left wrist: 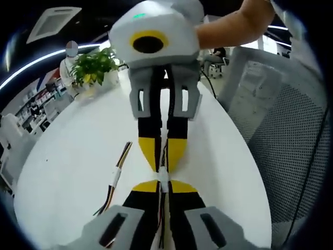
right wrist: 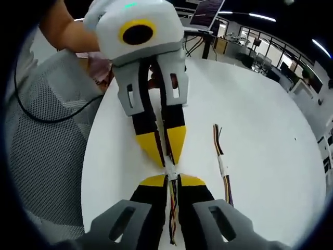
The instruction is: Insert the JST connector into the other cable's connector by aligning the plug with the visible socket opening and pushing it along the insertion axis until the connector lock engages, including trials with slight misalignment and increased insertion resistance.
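Note:
My left gripper (left wrist: 164, 187) rises from the bottom of the left gripper view, shut on a cable whose coloured wires (left wrist: 162, 219) run back between its jaws. Facing it tip to tip, my right gripper (left wrist: 163, 160) comes down from above. Between the two pairs of yellow tips sits the small white JST connector (left wrist: 164, 176). I cannot tell whether plug and socket are fully seated. In the right gripper view, my right gripper (right wrist: 183, 180) is shut on its own wires (right wrist: 173, 208), the white connector (right wrist: 171, 170) is at its tips, and the left gripper (right wrist: 167, 155) meets it from above.
A spare cable (left wrist: 117, 177) (right wrist: 223, 166) with a white band lies loose on the white round table (left wrist: 67, 156) (right wrist: 270, 114). A potted plant (left wrist: 93, 65) stands at the far edge. A mesh chair (left wrist: 291, 130) (right wrist: 47, 146) is beside the table. A person's arm (left wrist: 234, 26) (right wrist: 67, 31) holds each gripper.

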Action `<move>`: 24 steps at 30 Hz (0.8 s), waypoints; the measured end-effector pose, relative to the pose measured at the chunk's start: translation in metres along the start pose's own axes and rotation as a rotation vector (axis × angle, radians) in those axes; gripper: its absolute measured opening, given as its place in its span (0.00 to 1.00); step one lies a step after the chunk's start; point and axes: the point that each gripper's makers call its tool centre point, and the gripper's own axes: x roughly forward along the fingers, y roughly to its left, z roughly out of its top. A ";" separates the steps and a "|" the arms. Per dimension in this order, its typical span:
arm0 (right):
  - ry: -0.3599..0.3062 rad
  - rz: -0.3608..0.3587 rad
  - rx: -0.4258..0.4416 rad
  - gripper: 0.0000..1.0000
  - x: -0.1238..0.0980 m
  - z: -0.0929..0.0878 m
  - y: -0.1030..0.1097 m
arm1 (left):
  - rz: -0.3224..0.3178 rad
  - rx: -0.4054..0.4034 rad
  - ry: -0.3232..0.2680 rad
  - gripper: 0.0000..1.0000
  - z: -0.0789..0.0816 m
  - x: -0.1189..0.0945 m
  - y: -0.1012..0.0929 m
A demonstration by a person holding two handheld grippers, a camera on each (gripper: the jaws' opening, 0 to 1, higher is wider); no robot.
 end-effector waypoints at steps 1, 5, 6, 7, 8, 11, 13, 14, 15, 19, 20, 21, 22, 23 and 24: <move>0.003 0.001 -0.007 0.04 0.000 -0.001 0.001 | 0.001 -0.007 -0.009 0.00 0.001 0.000 0.000; -0.004 0.002 -0.027 0.04 0.002 -0.002 0.001 | -0.001 0.003 -0.006 0.00 0.001 0.000 0.000; -0.008 0.002 -0.030 0.04 0.001 -0.002 0.001 | -0.002 0.003 -0.008 0.00 0.001 0.000 0.000; -0.009 0.002 -0.030 0.04 0.001 -0.002 0.001 | -0.003 0.001 -0.010 0.00 0.001 0.000 0.000; -0.014 0.002 -0.026 0.04 0.001 -0.002 0.002 | -0.004 0.000 -0.010 0.00 0.001 0.001 -0.001; -0.029 0.004 -0.012 0.04 -0.001 -0.002 0.001 | -0.003 -0.012 -0.011 0.00 0.001 0.001 0.000; -0.031 0.000 -0.006 0.04 -0.002 -0.003 0.000 | -0.001 -0.013 -0.008 0.00 0.001 0.001 0.000; -0.030 -0.003 -0.003 0.04 -0.002 -0.004 -0.001 | -0.001 -0.015 -0.005 0.01 0.000 0.001 0.000; -0.034 -0.002 0.001 0.04 -0.003 -0.004 -0.001 | 0.003 -0.018 -0.004 0.01 -0.001 0.001 0.001; -0.055 -0.005 0.023 0.04 -0.006 -0.003 -0.001 | 0.007 -0.029 0.004 0.03 -0.006 -0.001 0.002; -0.067 -0.003 0.033 0.04 -0.007 -0.002 -0.001 | 0.009 -0.031 0.004 0.03 -0.006 -0.001 0.002; -0.078 0.001 0.045 0.04 -0.008 0.000 -0.001 | 0.011 -0.032 0.001 0.03 -0.006 -0.002 0.003; -0.090 -0.002 0.049 0.04 -0.010 0.002 -0.001 | 0.013 -0.032 -0.003 0.03 -0.005 -0.002 0.003; -0.094 -0.004 0.050 0.04 -0.010 0.003 -0.001 | 0.014 -0.030 -0.006 0.01 -0.005 -0.003 0.003; -0.100 -0.008 0.050 0.04 -0.011 0.003 -0.002 | 0.013 -0.029 -0.012 0.01 -0.003 -0.004 0.003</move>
